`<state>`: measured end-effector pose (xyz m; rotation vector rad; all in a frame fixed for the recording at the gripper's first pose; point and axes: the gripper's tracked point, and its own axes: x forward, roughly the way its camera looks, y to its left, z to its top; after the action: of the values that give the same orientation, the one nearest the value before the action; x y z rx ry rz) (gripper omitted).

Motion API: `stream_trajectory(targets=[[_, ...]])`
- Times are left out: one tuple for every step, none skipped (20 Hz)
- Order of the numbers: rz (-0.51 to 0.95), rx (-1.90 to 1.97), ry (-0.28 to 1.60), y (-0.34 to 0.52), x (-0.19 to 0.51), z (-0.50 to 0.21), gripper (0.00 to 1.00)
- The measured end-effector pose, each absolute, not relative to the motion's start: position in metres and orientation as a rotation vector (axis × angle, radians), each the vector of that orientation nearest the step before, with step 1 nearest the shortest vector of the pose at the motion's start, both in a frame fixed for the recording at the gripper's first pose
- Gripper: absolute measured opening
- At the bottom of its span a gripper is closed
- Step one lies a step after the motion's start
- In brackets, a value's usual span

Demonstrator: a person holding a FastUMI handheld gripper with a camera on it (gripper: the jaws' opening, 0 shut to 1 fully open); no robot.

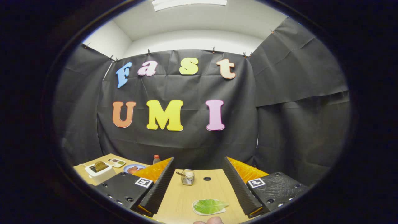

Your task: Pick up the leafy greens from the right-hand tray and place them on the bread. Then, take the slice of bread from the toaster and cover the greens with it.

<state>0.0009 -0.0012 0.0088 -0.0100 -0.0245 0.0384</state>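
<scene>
Two black fingers of my gripper [197, 183] stood wide apart and held nothing. I looked along them at a light wood bench [186, 199].

Far to the left of the left finger I saw a white toaster [99, 171]. A brown slice of bread [101, 166] stuck up out of its slot. Just behind the toaster lay a small white tray [117, 162] with little bits of food in it, too small for me to name. Next to that sat a blue plate [133, 169] with something reddish-brown on it; I could not tell what it was. A bottle with a red cap [156, 159] stood behind the tip of the left finger.

Between the fingers, well ahead of them, was a small wire basket [188, 177] with something thin poking out of it. A dark round hole [207, 179] in the bench was just right of the basket.

Closer to me, between the fingers and nearer the right one, lay the leafy greens [210, 206]. They rested flat on a white tray [197, 209]. The fingers did not touch the leaf. A bit of a hand [209, 221] showed just below the leaf.
</scene>
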Motion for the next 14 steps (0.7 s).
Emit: stream_trajectory(targets=[[0.039,-0.008,-0.019,-0.005,0.002,0.008,0.95],[0.044,-0.01,-0.013,-0.008,0.004,0.004,0.95],[0.044,-0.013,-0.01,-0.012,0.005,0.001,0.95],[0.045,-0.015,-0.003,-0.017,0.008,-0.004,0.95],[0.048,-0.014,0.004,-0.022,0.01,-0.009,0.95],[0.047,-0.011,0.013,-0.027,0.012,-0.015,0.95],[0.046,-0.01,0.02,-0.033,0.014,-0.019,0.95],[0.044,-0.012,0.025,-0.039,0.017,-0.026,0.95],[0.05,-0.015,0.027,-0.044,0.019,-0.03,0.95],[0.056,-0.022,0.034,-0.046,0.02,-0.037,0.95],[0.062,-0.028,0.044,-0.05,0.023,-0.044,0.95],[0.066,-0.03,0.057,-0.056,0.026,-0.052,0.95],[0.068,-0.025,0.065,-0.061,0.028,-0.057,0.95],[0.072,-0.017,0.071,-0.065,0.031,-0.062,0.95]])
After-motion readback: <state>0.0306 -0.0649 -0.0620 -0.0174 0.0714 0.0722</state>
